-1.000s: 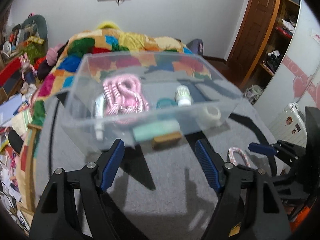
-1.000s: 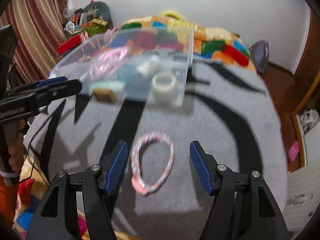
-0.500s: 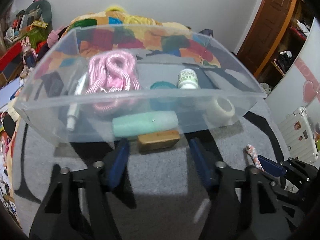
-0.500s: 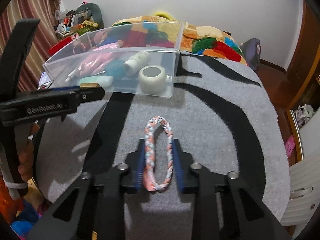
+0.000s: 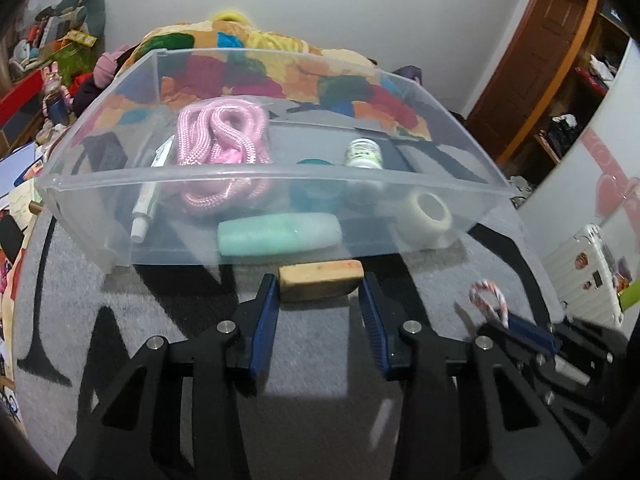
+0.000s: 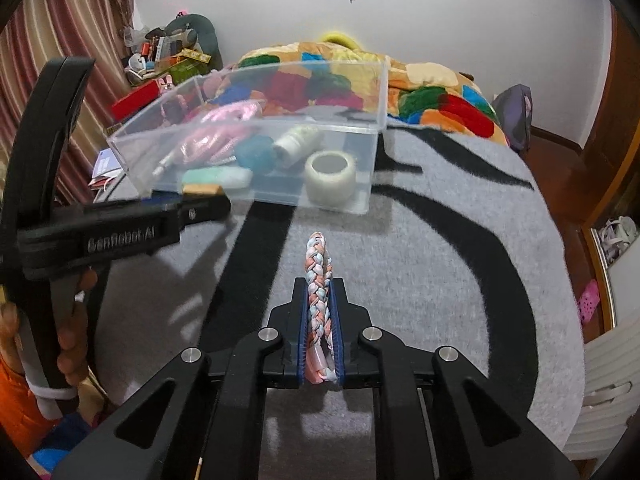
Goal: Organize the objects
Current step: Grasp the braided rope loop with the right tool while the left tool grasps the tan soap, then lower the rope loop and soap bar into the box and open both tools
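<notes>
A clear plastic bin point(image 5: 256, 176) stands on the grey-and-black blanket and also shows in the right wrist view point(image 6: 372, 152). It holds a pink rope point(image 5: 222, 140), a mint tube point(image 5: 280, 234), a teal jar, a white bottle point(image 5: 364, 154), a pen and a tape roll point(image 5: 430, 214). My left gripper point(image 5: 320, 282) is shut on a tan wooden block point(image 5: 322, 280) just in front of the bin wall. My right gripper point(image 6: 319, 292) is shut on a braided pink-white-blue loop point(image 6: 318, 276), flattened between the pads.
The blanket point(image 6: 440, 240) drops off at the right to a wooden floor. A colourful patchwork quilt point(image 6: 420, 92) lies behind the bin. Clutter piles at the left by the curtain. A white suitcase point(image 5: 588, 272) stands at the right.
My left gripper moved up to the bin and closed on the wooden block. My right gripper closed on the braided loop, squeezing it flat.
</notes>
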Action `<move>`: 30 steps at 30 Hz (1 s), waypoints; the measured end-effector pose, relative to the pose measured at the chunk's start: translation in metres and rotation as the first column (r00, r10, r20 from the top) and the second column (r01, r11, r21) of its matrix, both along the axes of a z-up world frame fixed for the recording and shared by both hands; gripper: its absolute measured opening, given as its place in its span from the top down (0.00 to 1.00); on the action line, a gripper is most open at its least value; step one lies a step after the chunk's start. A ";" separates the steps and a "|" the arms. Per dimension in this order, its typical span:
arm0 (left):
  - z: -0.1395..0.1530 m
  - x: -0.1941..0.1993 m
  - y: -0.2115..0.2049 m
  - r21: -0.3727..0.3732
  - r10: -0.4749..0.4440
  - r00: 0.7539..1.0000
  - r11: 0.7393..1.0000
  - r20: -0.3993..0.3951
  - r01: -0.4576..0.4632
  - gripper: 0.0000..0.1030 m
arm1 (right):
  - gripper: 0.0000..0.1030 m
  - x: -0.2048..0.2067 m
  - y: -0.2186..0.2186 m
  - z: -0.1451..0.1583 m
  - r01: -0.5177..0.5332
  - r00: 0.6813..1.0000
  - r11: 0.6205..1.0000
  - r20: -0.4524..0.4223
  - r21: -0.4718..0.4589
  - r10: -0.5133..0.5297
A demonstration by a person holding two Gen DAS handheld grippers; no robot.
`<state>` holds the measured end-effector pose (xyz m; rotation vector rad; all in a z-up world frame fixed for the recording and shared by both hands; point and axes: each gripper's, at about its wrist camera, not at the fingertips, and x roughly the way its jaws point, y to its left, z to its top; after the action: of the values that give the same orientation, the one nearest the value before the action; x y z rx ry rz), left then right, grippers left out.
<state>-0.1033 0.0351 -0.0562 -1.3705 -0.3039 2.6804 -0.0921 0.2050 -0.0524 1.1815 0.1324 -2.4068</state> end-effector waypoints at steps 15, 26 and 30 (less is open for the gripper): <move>0.071 0.027 -0.024 0.002 -0.021 0.983 1.000 -0.183 0.022 0.61 | 0.91 -0.028 -0.011 0.059 0.010 0.989 0.998 -0.148 -0.059 -0.019; 0.091 -0.005 -0.041 -0.025 -0.016 0.975 1.000 -0.222 0.011 0.60 | 0.91 -0.067 -0.039 0.092 0.012 0.968 0.998 -0.248 -0.060 -0.026; 0.077 -0.023 -0.043 -0.027 -0.019 0.983 1.000 -0.183 0.015 0.60 | 0.91 -0.090 -0.051 0.079 0.019 0.978 0.999 -0.206 -0.028 -0.024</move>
<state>-0.1259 -0.0083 0.0205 -1.1153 -0.2386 2.7792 -0.1823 0.1536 0.0261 0.9230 0.1529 -2.5380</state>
